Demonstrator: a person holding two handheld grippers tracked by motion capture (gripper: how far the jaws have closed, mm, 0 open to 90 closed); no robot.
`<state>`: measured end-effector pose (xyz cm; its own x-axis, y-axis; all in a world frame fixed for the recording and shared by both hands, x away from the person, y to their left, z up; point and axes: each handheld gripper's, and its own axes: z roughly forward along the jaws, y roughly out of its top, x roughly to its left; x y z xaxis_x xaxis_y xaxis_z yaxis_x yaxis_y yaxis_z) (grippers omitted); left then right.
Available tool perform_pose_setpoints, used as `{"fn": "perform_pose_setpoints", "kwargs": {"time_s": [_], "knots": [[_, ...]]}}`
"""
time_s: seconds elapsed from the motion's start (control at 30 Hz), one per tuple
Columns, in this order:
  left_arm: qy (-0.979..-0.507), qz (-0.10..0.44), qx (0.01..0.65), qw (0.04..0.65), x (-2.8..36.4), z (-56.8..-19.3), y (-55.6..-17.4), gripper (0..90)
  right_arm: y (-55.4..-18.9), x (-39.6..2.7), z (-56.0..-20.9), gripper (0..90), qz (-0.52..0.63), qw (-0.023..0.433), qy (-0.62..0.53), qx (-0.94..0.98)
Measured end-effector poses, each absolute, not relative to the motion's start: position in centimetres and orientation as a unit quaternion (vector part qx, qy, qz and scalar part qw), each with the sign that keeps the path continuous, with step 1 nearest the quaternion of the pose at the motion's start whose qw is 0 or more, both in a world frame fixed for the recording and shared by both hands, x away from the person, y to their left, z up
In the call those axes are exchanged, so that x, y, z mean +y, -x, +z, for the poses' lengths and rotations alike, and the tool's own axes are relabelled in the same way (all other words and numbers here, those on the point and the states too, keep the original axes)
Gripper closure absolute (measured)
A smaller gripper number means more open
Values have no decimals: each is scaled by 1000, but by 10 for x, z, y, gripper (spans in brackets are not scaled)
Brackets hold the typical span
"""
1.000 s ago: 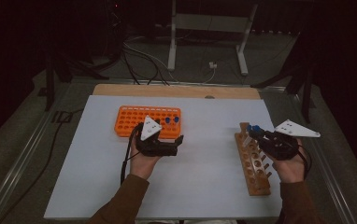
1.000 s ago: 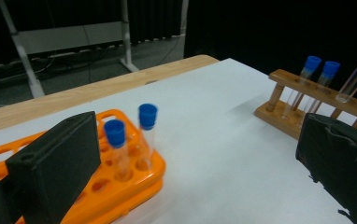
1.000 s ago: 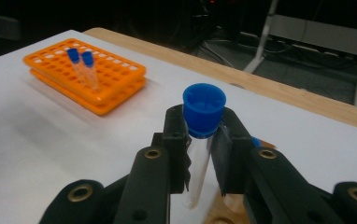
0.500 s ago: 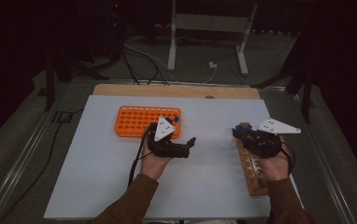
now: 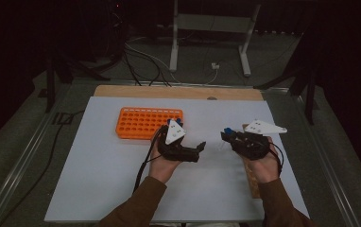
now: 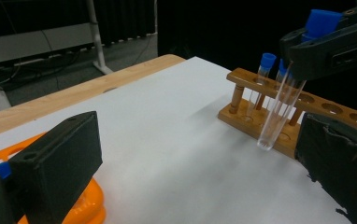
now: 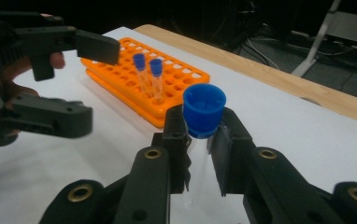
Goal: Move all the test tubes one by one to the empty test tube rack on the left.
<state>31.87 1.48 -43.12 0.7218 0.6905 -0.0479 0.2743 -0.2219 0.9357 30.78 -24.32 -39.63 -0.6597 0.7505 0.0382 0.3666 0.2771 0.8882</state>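
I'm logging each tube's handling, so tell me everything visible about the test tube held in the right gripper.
The test tube is clear, looks like glass or plastic, seems empty, and has a blue cap and rounded bottom. The right gripper clamps it just below the cap. It hangs slightly tilted above the white table, near the wooden rack, touching nothing else.

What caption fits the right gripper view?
Right gripper clamps a blue-capped test tube upright, facing the open left gripper and the orange rack behind it.

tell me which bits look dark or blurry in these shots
High view: dim, with a black background, only the white table is bright. Left gripper view: the near jaws are soft, the wooden rack sharper. Right gripper view: the blue-capped tube crisp, the left gripper blurred.
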Motion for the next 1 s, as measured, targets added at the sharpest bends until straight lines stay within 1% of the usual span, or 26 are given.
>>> {"fn": "perform_pose_setpoints", "kwargs": {"time_s": [0.3,0.53,0.67,0.7,0.77,0.8,0.87,1.0], "knots": [[-764,186,314,532,5,-434,-319,18,-311,-232,-400,773,481,191,-354,779],[-774,180,308,524,-5,-439,-319,56,-313,-226,-402,773,484,186,-354,778],[-780,154,305,524,-11,-442,-319,79,-312,-222,-403,772,485,183,-351,779],[-782,154,302,523,-13,-443,-319,98,-312,-221,-403,773,485,183,-351,780],[-782,157,298,524,-16,-444,-318,183,-312,-219,-403,772,486,181,-349,780],[-783,157,297,524,-18,-444,-318,198,-312,-218,-403,772,487,180,-349,780],[-782,158,295,525,-19,-445,-318,313,-312,-216,-403,772,488,179,-347,781],[-780,159,290,532,-22,-446,-318,500,-312,-212,-403,772,489,175,-343,783]]}}
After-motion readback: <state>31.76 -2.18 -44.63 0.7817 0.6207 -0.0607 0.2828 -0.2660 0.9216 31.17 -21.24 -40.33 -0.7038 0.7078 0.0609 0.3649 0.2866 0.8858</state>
